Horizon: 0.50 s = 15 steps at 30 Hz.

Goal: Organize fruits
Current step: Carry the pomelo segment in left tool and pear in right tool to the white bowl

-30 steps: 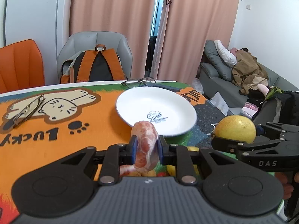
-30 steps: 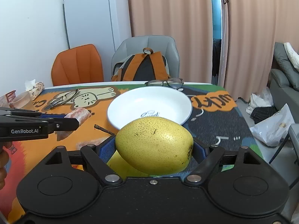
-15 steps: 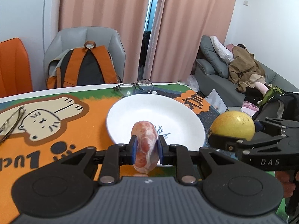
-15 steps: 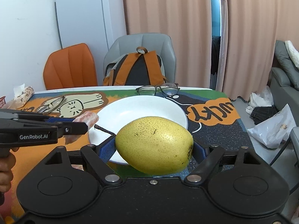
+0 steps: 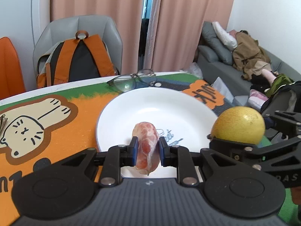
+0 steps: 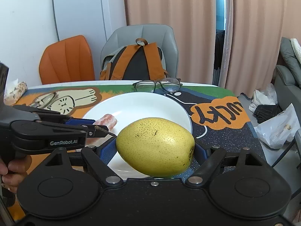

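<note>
My left gripper (image 5: 147,149) is shut on a pink-red wrapped fruit (image 5: 146,145) and holds it above the near rim of the white plate (image 5: 150,105). My right gripper (image 6: 155,150) is shut on a large yellow pear (image 6: 156,146) and holds it over the plate's near right edge (image 6: 131,103). The pear also shows at the right of the left wrist view (image 5: 239,125). The left gripper and its fruit (image 6: 106,120) show at the left of the right wrist view.
Eyeglasses (image 5: 131,81) lie just behind the plate on the orange cat-print mat (image 5: 47,113). A second pair of glasses (image 6: 44,99) and a tissue pack (image 6: 14,91) lie at the left. Chairs with a backpack (image 6: 135,62) stand behind the table; a sofa (image 5: 235,62) is at the right.
Both grippers have moved forward with their fruits and now hang over the plate's near part. Neither grip has changed.
</note>
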Motion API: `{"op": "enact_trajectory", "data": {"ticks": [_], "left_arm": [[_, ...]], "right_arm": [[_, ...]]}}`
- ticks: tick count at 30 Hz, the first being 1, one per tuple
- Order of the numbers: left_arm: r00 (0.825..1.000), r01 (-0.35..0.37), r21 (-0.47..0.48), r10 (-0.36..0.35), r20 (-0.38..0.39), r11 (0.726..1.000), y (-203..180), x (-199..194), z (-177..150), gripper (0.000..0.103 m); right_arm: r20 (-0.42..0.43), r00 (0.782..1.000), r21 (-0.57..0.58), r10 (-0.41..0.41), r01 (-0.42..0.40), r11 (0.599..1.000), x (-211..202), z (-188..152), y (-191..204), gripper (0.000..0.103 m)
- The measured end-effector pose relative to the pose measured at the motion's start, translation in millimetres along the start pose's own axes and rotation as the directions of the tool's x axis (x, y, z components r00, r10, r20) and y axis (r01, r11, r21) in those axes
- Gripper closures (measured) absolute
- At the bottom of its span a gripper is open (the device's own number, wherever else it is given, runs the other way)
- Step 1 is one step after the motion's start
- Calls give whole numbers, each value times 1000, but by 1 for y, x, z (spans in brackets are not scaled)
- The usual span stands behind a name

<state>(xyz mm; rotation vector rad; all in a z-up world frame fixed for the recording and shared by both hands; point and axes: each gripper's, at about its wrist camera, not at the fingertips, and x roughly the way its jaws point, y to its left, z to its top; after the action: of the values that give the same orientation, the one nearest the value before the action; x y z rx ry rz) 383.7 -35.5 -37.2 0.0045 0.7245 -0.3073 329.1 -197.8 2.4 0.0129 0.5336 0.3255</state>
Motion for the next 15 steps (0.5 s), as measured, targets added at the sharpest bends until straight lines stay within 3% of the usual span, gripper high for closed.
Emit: {"op": "enact_trajectory", "data": {"ticks": [5, 15], "left_arm": [[999, -13, -15, 12, -43, 1000, 5, 14, -1, 82], [999, -39, -23, 38, -36, 999, 10, 23, 6, 81]], "right_arm": [[-17, 1000, -12, 7, -8, 1000, 10, 3, 0, 23], [-41, 999, -78, -1, -2, 997, 46, 9, 1, 23]]}}
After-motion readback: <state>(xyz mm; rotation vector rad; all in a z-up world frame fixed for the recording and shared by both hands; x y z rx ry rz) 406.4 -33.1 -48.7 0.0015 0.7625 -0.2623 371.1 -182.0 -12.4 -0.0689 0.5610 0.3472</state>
